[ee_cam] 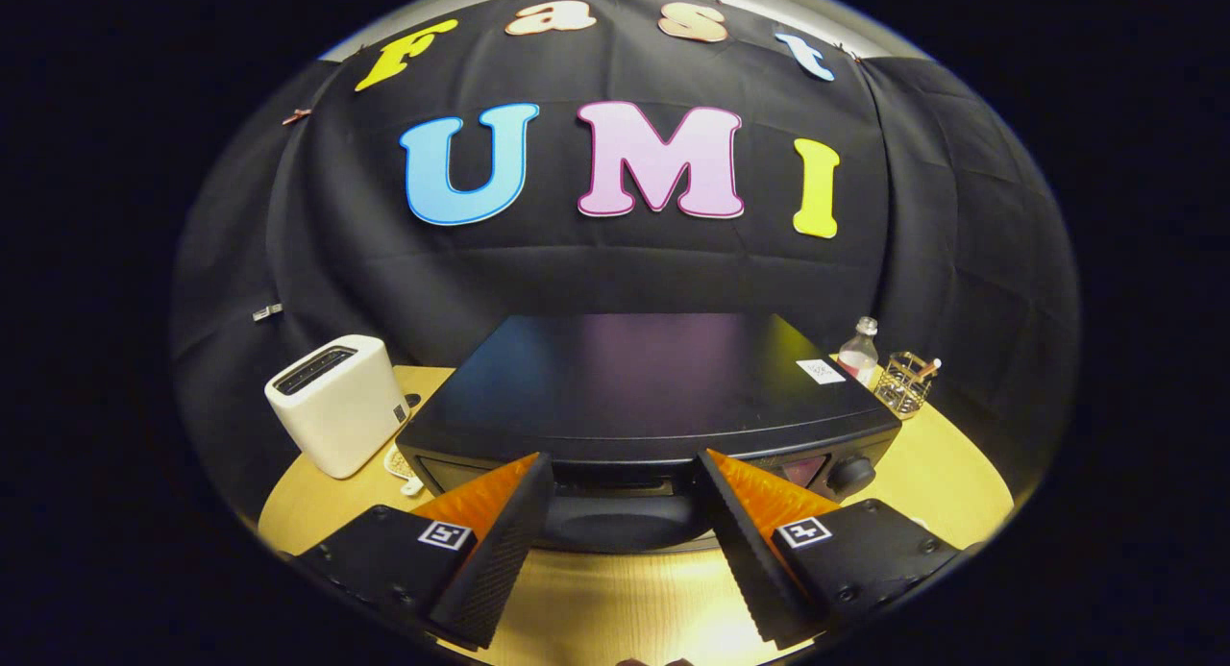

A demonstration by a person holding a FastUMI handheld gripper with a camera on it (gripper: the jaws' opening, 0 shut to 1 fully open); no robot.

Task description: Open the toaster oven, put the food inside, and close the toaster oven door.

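Now gripper (625, 474) is hanging wide open, holding nothing, fingers flanking the toaster oven (644, 387) door's top edge; door likely stiff, hinged; grip its handle (625, 481).

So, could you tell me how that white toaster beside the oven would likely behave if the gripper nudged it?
The white toaster looks rigid and boxy, so it would probably slide on the wooden table rather than roll. Its smooth sides may be slippery for the open gripper. Standing tall, it might tip if pushed high.

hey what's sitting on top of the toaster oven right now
Only a small white sticker lies on the toaster oven top, near its back right corner. The open gripper hangs at the oven's front, so the door and inside stay hidden.
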